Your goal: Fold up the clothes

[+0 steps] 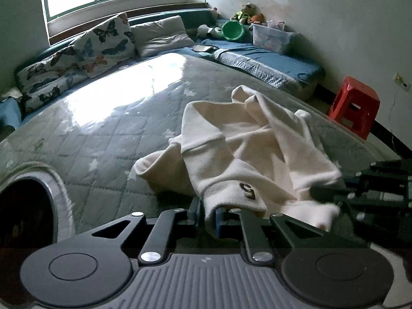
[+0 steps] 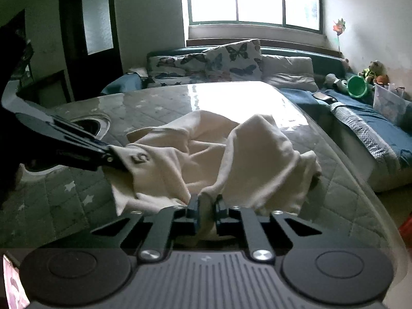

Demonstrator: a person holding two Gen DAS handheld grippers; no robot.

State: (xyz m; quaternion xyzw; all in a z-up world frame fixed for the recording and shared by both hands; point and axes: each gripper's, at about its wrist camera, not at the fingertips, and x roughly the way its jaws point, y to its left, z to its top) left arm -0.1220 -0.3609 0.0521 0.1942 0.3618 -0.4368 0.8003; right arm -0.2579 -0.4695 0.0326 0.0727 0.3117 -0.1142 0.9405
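I see open quilted mattress (image 1: 108, 128) beyond the crumpled cream garment (image 1: 247, 149), pillows (image 1: 103, 43) at the far edge, red stool (image 1: 356, 105) off the right side

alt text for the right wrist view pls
The right gripper is shut on a fold of a crumpled cream garment lying on a grey quilted mattress. The left gripper pinches its edge beside a small dark logo.

Cream garment (image 1: 247, 152), crumpled on the quilted mattress (image 1: 108, 139); small dark logo near one edge
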